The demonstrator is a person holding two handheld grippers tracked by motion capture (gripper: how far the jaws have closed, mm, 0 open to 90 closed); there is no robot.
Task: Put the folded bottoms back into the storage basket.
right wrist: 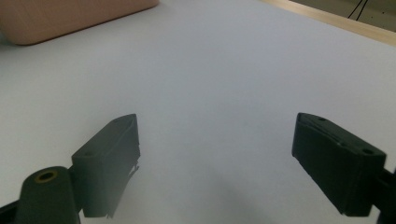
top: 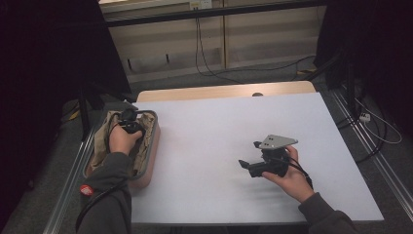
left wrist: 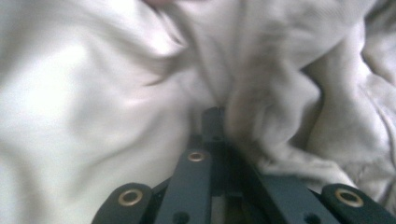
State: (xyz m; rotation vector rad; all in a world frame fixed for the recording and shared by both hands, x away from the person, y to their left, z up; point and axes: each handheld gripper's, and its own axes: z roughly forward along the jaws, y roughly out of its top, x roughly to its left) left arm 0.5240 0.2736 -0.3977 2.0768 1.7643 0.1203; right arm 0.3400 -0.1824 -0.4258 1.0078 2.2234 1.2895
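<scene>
Beige cloth lies lengthwise in the basket — left gripper jaws pinching it

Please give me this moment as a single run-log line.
left gripper: shut on cloth, inside pink basket | right gripper: open, nothing between jaws, over white table | cloth: crumpled in basket

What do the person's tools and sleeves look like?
Both tools are black. The right tool carries a grey three-cornered plate on top, and its two jaws are blocky and dark. The left tool has brass-coloured rings near its jaws. A black cable trails along the grey sleeve, which bears a red mark.
</scene>
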